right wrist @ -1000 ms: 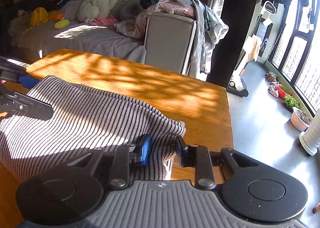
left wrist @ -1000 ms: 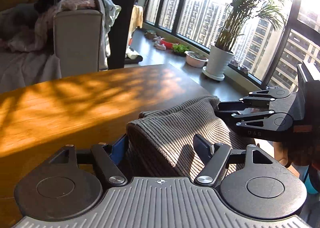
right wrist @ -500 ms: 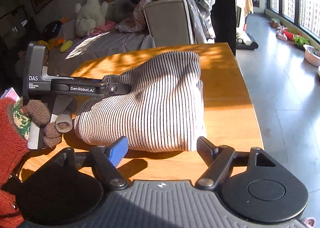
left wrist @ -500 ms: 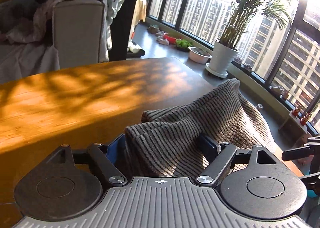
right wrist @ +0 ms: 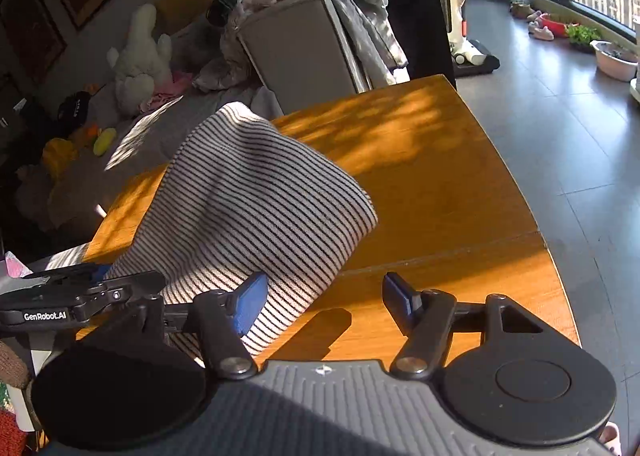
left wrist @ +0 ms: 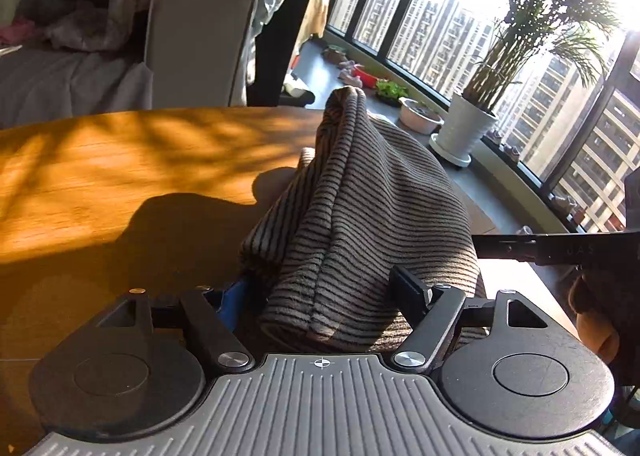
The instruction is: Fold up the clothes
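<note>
We hold the left tongs (left wrist: 320,292) low over the sunlit orange wooden tabletop (left wrist: 100,184), clamped on a bunched edge of the grey knit garment with thin dark stripes (left wrist: 360,216), which rises in a peak ahead of the fingers and drapes down toward the wood. A half-second earlier the same fabric lay lower and spread wider across this view; now it stands taller and narrower, gathered into a fold. Our right tongs (right wrist: 324,296) hang beside the cloth with the jaws spread wide, the blue-padded finger (right wrist: 250,302) just against the striped hem and the other finger over bare wood, gripping nothing. A second ago they pinched the garment's corner; they have since let go and swung to a nearer, more tilted stance. From the right wrist view the striped garment (right wrist: 256,208) lies in the left half of the tabletop (right wrist: 440,176), lifted at its far end, with the left tongs (right wrist: 92,288) reaching in from the left at its near edge. Behind stand a grey armchair heaped with laundry (right wrist: 304,28), a white plush rabbit (right wrist: 140,52) and a potted palm in a white planter (left wrist: 468,132) by the window.
</note>
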A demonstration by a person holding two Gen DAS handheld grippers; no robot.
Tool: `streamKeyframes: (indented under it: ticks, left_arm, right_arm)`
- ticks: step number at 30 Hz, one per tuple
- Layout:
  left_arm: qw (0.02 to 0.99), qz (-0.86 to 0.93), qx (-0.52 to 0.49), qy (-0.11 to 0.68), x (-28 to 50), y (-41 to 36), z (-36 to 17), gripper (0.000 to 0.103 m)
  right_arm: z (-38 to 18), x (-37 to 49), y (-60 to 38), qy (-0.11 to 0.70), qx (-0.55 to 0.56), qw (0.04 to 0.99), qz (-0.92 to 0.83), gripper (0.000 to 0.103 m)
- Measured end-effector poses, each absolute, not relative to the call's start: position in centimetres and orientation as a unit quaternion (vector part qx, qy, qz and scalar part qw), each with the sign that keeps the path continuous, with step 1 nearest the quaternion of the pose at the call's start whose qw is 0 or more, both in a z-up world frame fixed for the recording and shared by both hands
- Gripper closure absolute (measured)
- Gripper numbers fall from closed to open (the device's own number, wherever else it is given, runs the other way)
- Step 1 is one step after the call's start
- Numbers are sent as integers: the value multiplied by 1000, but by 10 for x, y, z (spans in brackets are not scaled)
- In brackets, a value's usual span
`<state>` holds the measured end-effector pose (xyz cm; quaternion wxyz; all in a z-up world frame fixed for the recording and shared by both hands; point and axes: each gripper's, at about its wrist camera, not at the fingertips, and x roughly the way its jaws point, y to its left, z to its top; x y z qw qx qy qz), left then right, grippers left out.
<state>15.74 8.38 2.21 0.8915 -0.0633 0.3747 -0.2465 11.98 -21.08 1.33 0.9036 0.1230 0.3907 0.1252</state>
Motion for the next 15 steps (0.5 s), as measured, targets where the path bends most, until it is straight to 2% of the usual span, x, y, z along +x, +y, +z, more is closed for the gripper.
streamKeyframes:
  ticks: [4,9,11,15]
  left_arm:
    - [900,-239,-68,358,152,94,35,26]
    - [934,-182,-80,296,147,115,64,18]
    - [933,-175,-105,298,157,118,65,13]
    - [912,-188,-124,343,182,108,43,14]
  right_arm:
    - [9,159,-200,376,111,914,109,39]
    - [4,172,-187,352,74,928,100,37]
    - [6,168,-187,347,76,929,100,37]
    - [7,153,-194,345,95,927,111,36]
